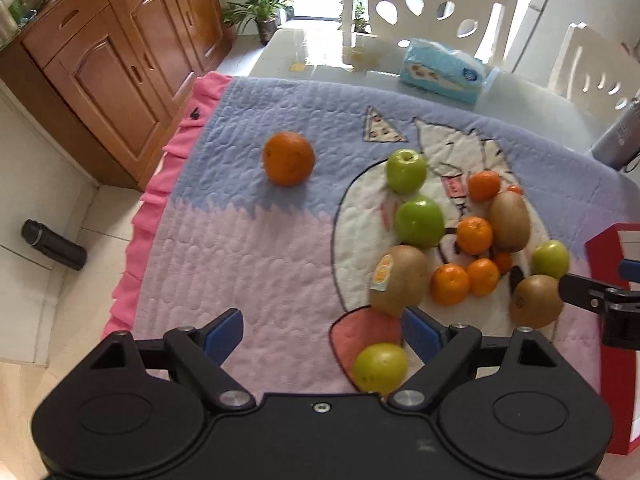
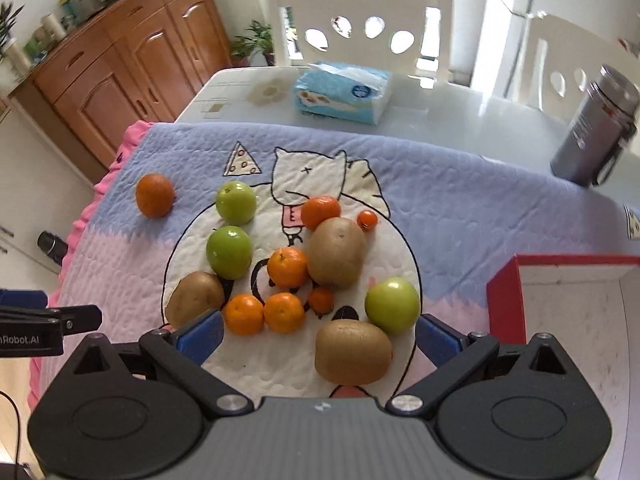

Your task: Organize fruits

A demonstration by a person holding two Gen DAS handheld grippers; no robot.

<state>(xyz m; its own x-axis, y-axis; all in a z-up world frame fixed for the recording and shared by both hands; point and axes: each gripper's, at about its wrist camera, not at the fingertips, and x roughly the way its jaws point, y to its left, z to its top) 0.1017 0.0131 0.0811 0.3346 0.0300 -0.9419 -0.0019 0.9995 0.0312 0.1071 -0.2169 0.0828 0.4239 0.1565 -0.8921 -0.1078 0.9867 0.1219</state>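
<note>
The fruits lie on a cat-print quilt (image 1: 240,264). In the left wrist view my left gripper (image 1: 322,332) is open. A blurred green apple (image 1: 380,366) lies just inside its right finger. A large orange (image 1: 289,158) sits alone at the far left. Green apples (image 1: 420,222), brown kiwis (image 1: 398,280) and several mandarins (image 1: 474,234) cluster to the right. In the right wrist view my right gripper (image 2: 320,338) is open over a kiwi (image 2: 352,352), which lies between its fingers beside a green apple (image 2: 392,304). The left gripper's finger (image 2: 76,318) shows at the left edge.
A red-rimmed box (image 2: 504,292) stands at the quilt's right edge. A blue tissue pack (image 2: 340,94) and a metal canister (image 2: 592,136) stand on the white table behind. White chairs (image 2: 360,20) line the far side. A wooden cabinet (image 1: 120,60) is on the left.
</note>
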